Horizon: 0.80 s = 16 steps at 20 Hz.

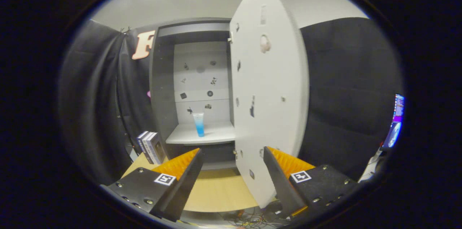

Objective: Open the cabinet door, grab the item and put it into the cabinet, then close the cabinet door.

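White cabinet door swung wide open on the right, blue-and-clear tube standing upright on the cabinet shelf, far beyond the fingers and well apart from them. Gripper spread wide, holding nothing, hanging out over the near edge of the wooden table. Looks like the item part is done, so pretty much down to the last step: closing up. Next move probably means getting round to the right, onto the outer face of the door, then pushing it leftward till it meets the cabinet. Worth minding the stack of books by the cabinet's left side, though far from the door's swing.
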### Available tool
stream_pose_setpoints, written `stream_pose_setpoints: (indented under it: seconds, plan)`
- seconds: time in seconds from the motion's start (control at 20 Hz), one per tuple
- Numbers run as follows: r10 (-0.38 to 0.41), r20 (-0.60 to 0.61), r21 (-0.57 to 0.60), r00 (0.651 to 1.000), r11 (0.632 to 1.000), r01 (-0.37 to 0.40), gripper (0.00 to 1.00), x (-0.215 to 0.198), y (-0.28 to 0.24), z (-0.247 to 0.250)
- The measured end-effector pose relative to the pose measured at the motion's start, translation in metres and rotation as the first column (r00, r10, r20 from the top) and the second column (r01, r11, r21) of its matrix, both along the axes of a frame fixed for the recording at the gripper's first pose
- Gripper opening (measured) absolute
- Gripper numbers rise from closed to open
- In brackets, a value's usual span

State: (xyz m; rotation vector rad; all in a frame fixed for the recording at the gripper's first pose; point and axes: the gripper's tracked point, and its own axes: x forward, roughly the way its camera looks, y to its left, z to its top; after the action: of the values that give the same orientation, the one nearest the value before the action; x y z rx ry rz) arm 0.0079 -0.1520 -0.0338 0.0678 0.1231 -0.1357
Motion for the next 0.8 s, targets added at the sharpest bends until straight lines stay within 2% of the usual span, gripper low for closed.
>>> stream_pose_setpoints:
  seconds: [0.15, 0.35, 0.65, 0.8]
  plan:
    - [-0.11, -0.01, 0.005, 0.994, 0.994, 0.11, 1.0, -0.022, -0.053, -0.003]
    - [-0.185, 0.004, 0.018, 0.983, 0.983, 0.185, 1.0, -0.025, -0.096, 0.0]
    - [-0.203, 0.001, 0.014, 0.979, 0.979, 0.203, 1.0, -0.003, -0.125, -0.002]
    - [-0.193, 0.006, 0.006, 0.981, 0.981, 0.193, 0.99, 0.0, -0.12, 0.0]
